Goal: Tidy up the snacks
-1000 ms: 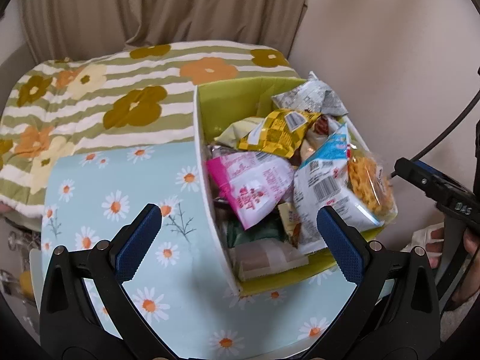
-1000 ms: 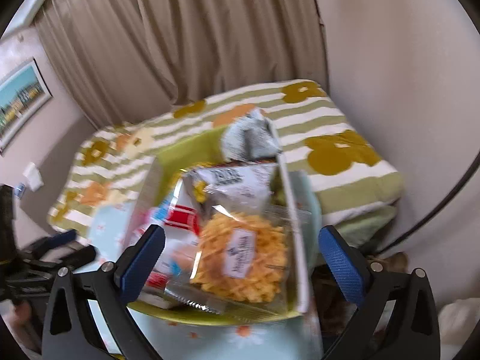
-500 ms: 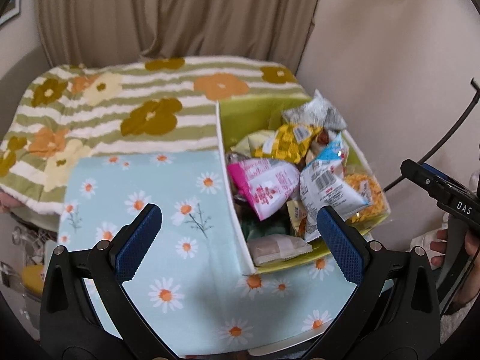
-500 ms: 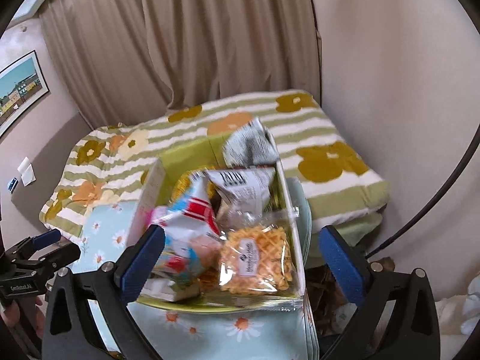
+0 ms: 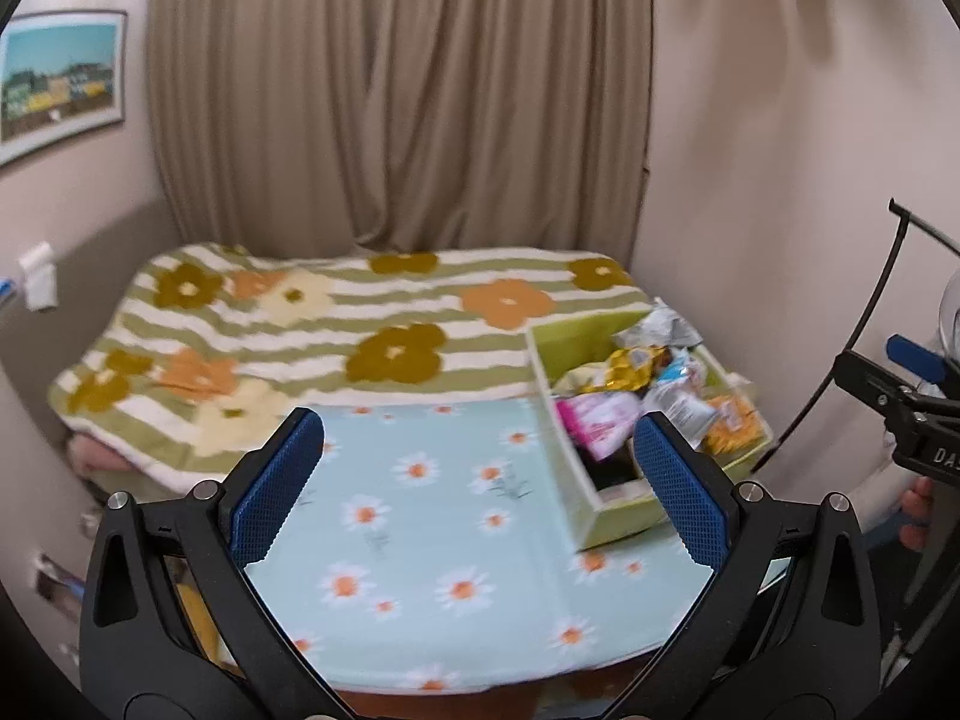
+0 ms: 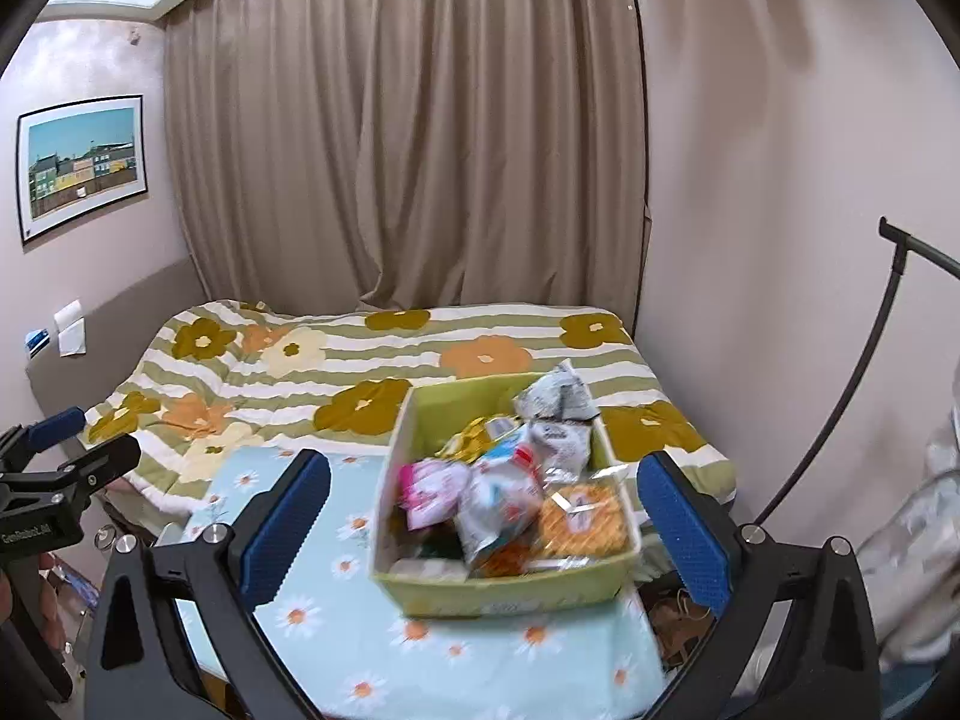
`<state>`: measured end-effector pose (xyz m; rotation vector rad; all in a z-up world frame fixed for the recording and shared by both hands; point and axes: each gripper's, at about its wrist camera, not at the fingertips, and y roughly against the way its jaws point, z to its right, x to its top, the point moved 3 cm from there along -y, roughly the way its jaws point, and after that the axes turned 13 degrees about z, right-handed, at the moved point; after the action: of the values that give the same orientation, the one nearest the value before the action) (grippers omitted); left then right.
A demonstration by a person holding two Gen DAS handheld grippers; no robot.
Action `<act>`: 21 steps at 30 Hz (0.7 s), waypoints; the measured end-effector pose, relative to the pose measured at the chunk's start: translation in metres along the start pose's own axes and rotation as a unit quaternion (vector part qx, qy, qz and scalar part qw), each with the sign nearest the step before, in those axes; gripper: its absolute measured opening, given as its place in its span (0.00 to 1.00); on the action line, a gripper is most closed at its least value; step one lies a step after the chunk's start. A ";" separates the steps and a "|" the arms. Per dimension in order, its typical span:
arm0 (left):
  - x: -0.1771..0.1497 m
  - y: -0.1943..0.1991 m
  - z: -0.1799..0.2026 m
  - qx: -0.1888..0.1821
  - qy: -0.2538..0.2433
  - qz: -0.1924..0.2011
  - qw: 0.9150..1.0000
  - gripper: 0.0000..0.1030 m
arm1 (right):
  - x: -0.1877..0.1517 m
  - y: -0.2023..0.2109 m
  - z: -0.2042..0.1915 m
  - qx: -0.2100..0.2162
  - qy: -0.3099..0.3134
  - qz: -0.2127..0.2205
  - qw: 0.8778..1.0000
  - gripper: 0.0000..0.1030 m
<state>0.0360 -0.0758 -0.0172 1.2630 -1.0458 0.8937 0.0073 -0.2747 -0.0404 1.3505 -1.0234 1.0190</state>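
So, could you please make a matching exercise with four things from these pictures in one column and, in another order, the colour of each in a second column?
Things:
1. snack box
2. tablecloth with daisies
3. curtain
4. gripper pads

Colours:
a. beige
b. blue
c. yellow-green
d. light blue

Right pairs: 1-c, 2-d, 3-a, 4-b

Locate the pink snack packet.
The pink snack packet lies inside the green box near its left wall, beside the orange waffle pack, in both views.
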 end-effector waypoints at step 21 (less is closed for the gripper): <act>-0.026 0.068 -0.044 -0.003 0.022 0.029 0.999 1.00 | -0.032 0.041 -0.046 -0.009 0.005 0.007 1.000 0.99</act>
<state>-0.0311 -0.0232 -0.0214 1.2075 -1.0544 0.9582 -0.0413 -0.2294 -0.0601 1.3237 -1.0343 1.0237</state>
